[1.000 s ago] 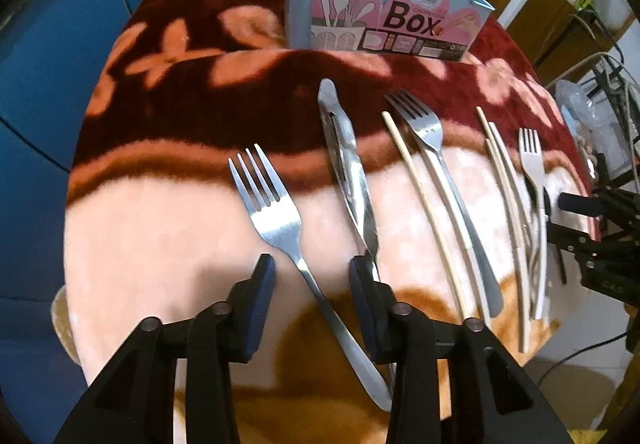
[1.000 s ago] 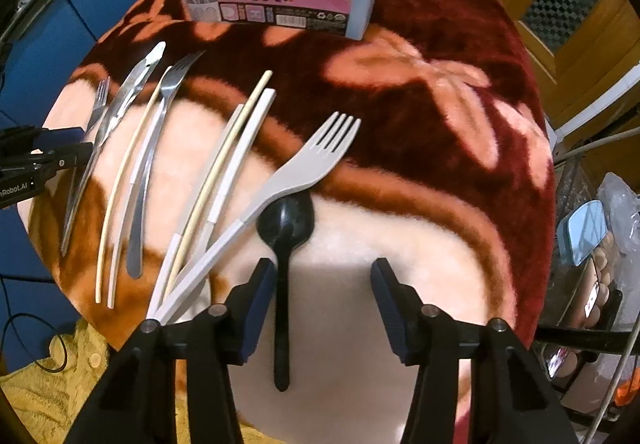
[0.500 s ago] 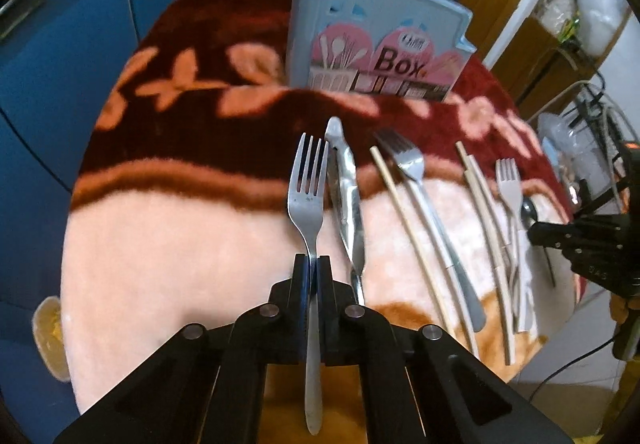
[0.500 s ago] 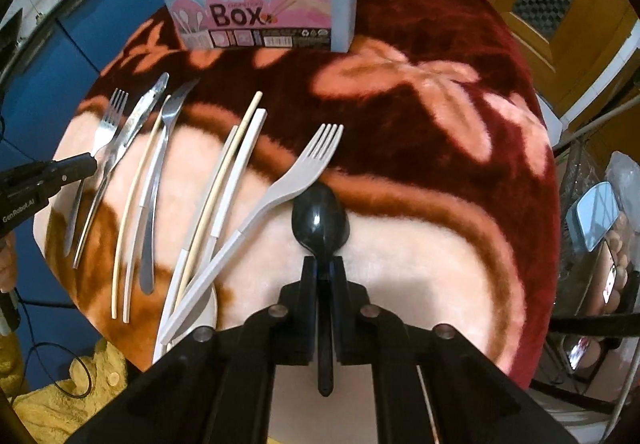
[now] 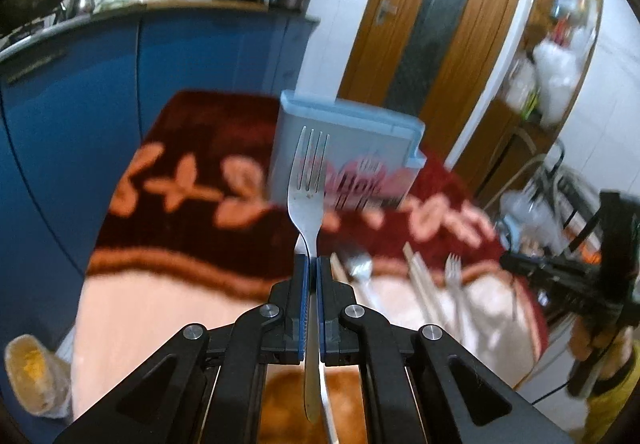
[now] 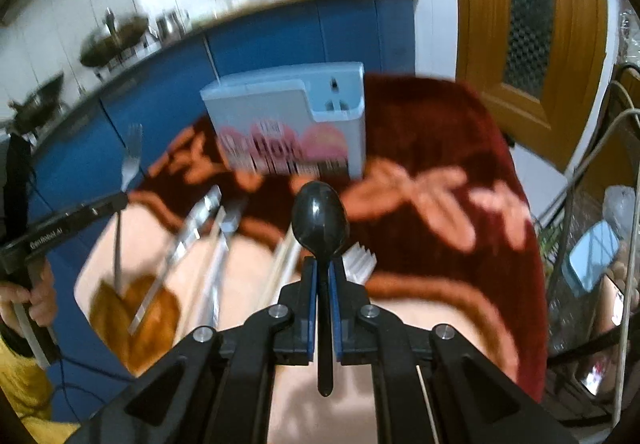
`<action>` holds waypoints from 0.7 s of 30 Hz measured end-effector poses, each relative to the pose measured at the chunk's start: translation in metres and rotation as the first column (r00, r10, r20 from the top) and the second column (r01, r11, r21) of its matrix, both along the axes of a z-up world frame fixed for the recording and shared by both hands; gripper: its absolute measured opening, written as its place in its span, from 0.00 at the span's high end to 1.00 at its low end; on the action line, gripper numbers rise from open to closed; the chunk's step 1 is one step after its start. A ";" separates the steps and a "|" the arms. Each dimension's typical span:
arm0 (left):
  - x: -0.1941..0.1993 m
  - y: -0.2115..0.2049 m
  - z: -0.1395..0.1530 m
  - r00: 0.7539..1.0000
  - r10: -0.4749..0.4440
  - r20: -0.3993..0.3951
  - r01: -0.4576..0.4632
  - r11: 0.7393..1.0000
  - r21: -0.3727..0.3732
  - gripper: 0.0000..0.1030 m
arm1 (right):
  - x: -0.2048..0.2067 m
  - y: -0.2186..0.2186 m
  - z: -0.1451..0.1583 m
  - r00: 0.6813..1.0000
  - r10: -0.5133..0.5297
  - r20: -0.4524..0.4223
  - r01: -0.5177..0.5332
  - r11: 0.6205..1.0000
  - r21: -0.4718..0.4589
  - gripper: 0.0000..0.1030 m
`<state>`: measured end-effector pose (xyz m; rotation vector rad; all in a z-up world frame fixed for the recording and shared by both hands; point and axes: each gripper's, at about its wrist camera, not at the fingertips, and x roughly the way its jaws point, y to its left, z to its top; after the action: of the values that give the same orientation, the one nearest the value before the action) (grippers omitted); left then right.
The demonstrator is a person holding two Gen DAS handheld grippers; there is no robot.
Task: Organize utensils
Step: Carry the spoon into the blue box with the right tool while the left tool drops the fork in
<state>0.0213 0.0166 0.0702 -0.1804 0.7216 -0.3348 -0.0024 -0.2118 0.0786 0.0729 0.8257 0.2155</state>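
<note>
My left gripper (image 5: 312,264) is shut on a steel fork (image 5: 307,180), held upright in the air with tines up, in front of the light blue utensil box (image 5: 352,128). My right gripper (image 6: 322,268) is shut on a black plastic spoon (image 6: 319,220), bowl up, lifted above the blanket and facing the same box (image 6: 288,104). In the right wrist view the left gripper (image 6: 120,200) shows with its fork (image 6: 132,156) at the left. The views are motion-blurred.
A red and pink flowered blanket (image 6: 440,172) covers the table. On it lie a steel knife (image 6: 192,228), another steel fork (image 5: 360,272), chopsticks (image 5: 420,276) and a grey plastic fork (image 6: 360,260). Blue cabinets (image 5: 80,104) stand behind, a wooden door (image 5: 432,24) to the right.
Both grippers have lifted their utensils off the blanket and tilted up, so the box and the room now fill the views. A second ago both were open; they closed half a second ago.
</note>
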 end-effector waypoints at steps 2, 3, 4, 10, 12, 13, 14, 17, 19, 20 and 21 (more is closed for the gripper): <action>0.004 -0.003 0.007 0.999 0.004 0.038 -0.003 1.000 -0.027 0.97 | 0.006 0.001 0.004 0.999 -0.008 0.049 0.006 0.999 0.034 0.93; 0.007 -0.003 0.012 0.998 0.008 0.057 -0.006 0.999 -0.035 0.97 | 0.008 0.001 0.005 0.998 -0.012 0.069 0.008 0.999 0.048 0.93; 0.010 -0.004 0.018 0.997 0.015 0.079 -0.012 0.999 -0.043 0.97 | 0.010 0.002 0.008 0.996 -0.015 0.092 0.010 0.998 0.062 0.93; 0.037 -0.011 0.042 0.984 0.047 0.171 -0.039 0.998 -0.051 0.97 | 0.032 0.003 0.019 0.976 -0.026 0.214 0.002 0.994 0.110 0.93; 0.047 -0.014 0.049 0.979 0.058 0.196 -0.050 0.998 -0.049 0.97 | 0.044 0.004 0.022 0.971 -0.026 0.238 -0.003 0.992 0.123 0.93; 0.054 -0.016 0.053 0.975 0.062 0.215 -0.052 0.997 -0.051 0.97 | 0.047 0.004 0.023 0.969 -0.027 0.247 -0.005 0.992 0.126 0.93; 0.059 -0.017 0.056 0.972 0.062 0.229 -0.052 0.997 -0.052 0.97 | 0.055 0.005 0.025 0.965 -0.027 0.260 -0.007 0.992 0.129 0.93; 0.076 -0.022 0.065 0.959 0.071 0.275 -0.060 0.997 -0.047 0.97 | 0.075 0.005 0.030 0.953 -0.026 0.301 -0.016 0.990 0.137 0.93; 0.088 -0.025 0.071 0.950 0.077 0.302 -0.067 0.997 -0.045 0.97 | 0.087 0.006 0.033 0.944 -0.031 0.329 -0.017 0.990 0.142 0.93; 0.094 -0.026 0.073 0.946 0.081 0.313 -0.070 0.997 -0.045 0.97 | 0.095 0.006 0.034 0.937 -0.037 0.348 -0.015 0.989 0.145 0.93; 0.100 -0.027 0.074 0.943 0.085 0.322 -0.074 0.996 -0.046 0.97 | 0.101 0.006 0.036 0.931 -0.043 0.363 -0.013 0.989 0.149 0.93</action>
<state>0.1209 -0.0108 0.1438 -0.1802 0.3823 -0.2904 0.0981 -0.2059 0.1143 0.1740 0.4356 0.2668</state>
